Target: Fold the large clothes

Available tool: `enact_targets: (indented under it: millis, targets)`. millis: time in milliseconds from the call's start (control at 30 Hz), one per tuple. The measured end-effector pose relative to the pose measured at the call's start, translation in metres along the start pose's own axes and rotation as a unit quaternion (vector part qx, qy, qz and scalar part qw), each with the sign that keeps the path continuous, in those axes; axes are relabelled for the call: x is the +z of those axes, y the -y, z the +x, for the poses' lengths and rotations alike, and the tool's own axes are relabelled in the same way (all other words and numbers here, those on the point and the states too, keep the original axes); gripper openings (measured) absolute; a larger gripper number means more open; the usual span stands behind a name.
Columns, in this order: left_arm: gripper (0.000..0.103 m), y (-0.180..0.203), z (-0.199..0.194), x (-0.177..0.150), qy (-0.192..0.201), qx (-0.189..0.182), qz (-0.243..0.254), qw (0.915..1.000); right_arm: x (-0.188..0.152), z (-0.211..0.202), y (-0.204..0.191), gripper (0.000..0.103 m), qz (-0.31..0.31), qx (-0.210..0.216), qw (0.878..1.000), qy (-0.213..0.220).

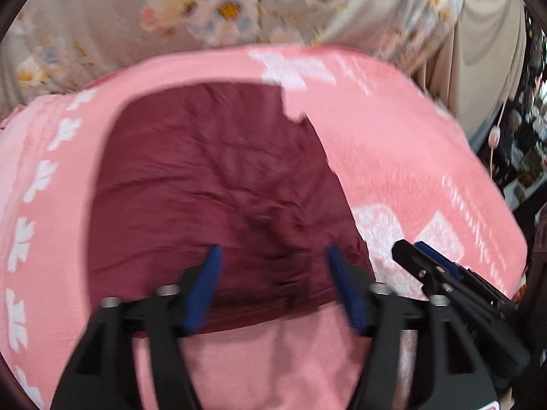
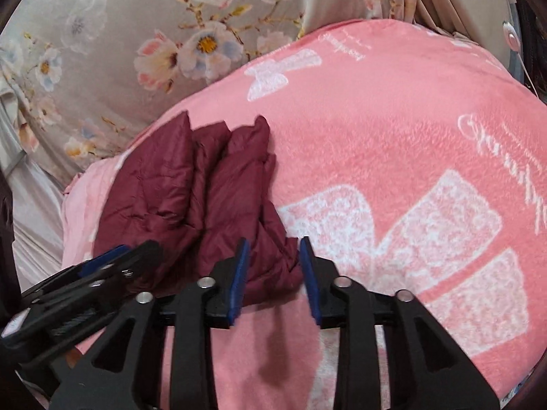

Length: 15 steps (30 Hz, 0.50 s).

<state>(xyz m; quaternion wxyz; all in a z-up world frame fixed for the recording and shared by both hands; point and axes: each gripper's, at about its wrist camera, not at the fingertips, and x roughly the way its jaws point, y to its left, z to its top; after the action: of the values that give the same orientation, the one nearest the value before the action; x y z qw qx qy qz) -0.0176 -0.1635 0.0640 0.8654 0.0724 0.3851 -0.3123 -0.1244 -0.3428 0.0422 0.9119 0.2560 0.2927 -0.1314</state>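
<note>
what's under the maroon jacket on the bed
The maroon jacket lies folded on a pink blanket with white bows, which shows all around it. What the blanket covers, and anything between the jacket's layers, is hidden.

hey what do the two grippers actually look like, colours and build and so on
Both look alike. The left gripper and right gripper each have two flat blue finger pads set on matte black plastic linkage arms with triangular cut-outs. Round silver pivot pins mark the joints. No cables or sleeves show. A small red and white patch sits at the left view's bottom right edge, too cut off to read.
</note>
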Motion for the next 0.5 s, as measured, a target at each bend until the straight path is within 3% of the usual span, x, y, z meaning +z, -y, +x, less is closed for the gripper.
enact_targets:
  millis: [133,200,333,467,500]
  targets:
    - [0.079,-0.043,-0.033,-0.006,0.028,0.018,-0.023,0.9992,0.008,0.000,-0.020,0.054,0.001,0.053,0.999,-0.006]
    - [0.080,-0.068,-0.031,-0.016,0.013,0.047,-0.036,0.9982,0.010,0.010,-0.036,0.060,0.006,0.082,0.997,-0.017]
    - [0.080,-0.106,-0.016,-0.034,-0.026,0.077,-0.078,0.9936,0.005,0.032,-0.066,0.068,-0.016,0.087,0.995,-0.040]
    - [0.080,-0.129,-0.004,-0.050,-0.053,0.069,-0.102,0.9910,-0.002,0.060,-0.090,0.064,-0.037,0.068,0.995,-0.056]
    - [0.080,-0.131,-0.002,-0.052,-0.052,0.068,-0.104,0.9908,-0.003,0.064,-0.093,0.049,-0.046,0.059,0.996,-0.055]
